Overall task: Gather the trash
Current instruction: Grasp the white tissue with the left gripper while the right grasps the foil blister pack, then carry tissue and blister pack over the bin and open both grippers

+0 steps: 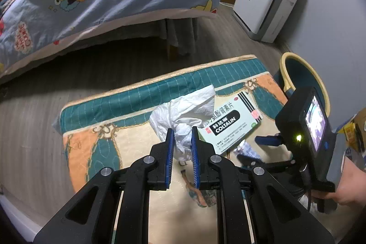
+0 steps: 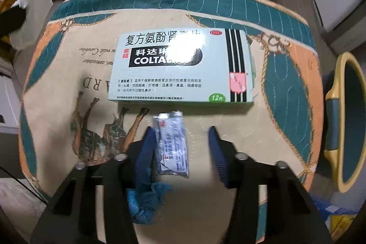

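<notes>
Two jaws of the right gripper (image 2: 179, 141) straddle the foil sachet (image 2: 172, 144) — half-open, unpinched, long axis running along the fingers; left gripper (image 1: 181, 141) clamps crumpled tissue (image 1: 183, 116).

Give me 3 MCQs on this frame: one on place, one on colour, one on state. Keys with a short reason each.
1. Where does the medicine box lie?
A. on the bed
B. on the mat
C. in the bin

2. What colour are the pads of the left tongs?
A. blue
B. red
C. white

3. What is between the pads of the left tongs?
A. nothing
B. the medicine box
C. a crumpled tissue

Answers:
1 B: the box lies flat on the mat, beyond the small packet.
2 A: both pads show blue.
3 C: the pads are closed on the tissue.
</notes>
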